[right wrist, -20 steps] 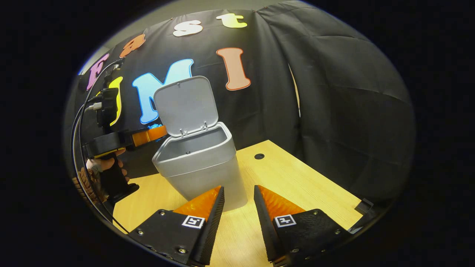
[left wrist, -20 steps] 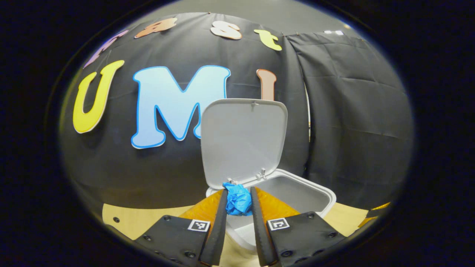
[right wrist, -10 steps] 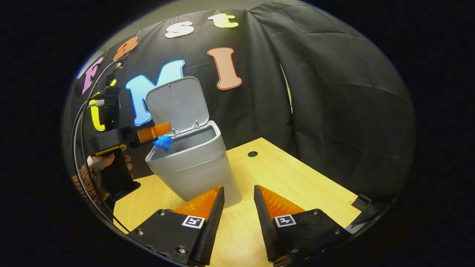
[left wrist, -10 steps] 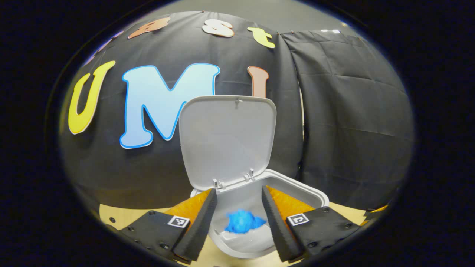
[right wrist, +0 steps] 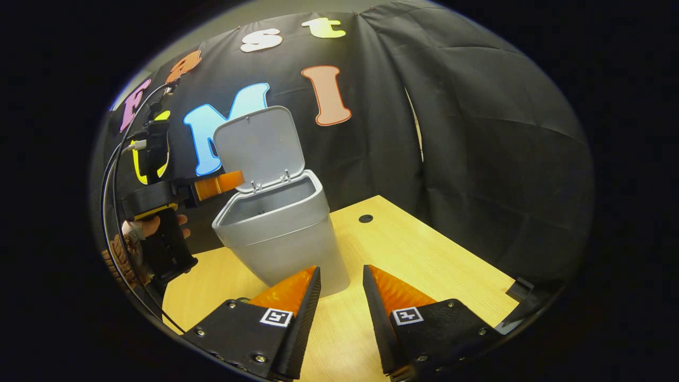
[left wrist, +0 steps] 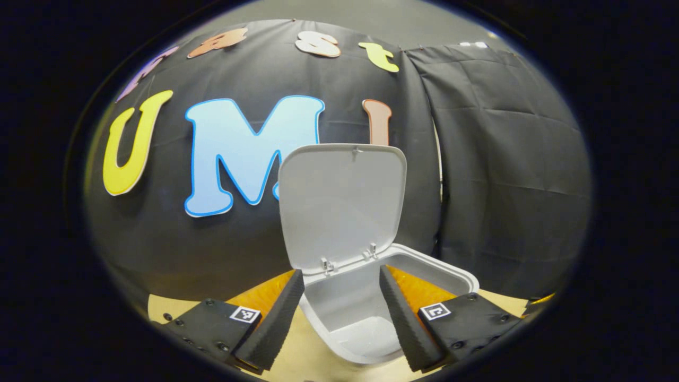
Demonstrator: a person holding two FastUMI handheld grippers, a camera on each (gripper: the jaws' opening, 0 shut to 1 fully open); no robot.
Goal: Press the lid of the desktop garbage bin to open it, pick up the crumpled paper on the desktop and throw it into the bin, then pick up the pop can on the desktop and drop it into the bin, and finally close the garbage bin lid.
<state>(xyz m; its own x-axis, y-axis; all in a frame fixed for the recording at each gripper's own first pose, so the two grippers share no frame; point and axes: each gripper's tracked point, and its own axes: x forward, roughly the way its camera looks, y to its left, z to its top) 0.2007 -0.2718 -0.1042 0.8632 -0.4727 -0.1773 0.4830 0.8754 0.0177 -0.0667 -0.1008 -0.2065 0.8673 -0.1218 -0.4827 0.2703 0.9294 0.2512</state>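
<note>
1. Bin [right wrist: 281,233] stood on worktop [right wrist: 414,254] w/ lid [left wrist: 342,201] tipped up, mouth open.
2. Left tongs [left wrist: 339,313] spread, empty, over bin's near rim.
3. Right tongs [right wrist: 339,313] spread, empty, low above worktop.
4. Bin looked light, stiff plastic; press lid's free edge gently.
5. Room open to bin's right.
</note>
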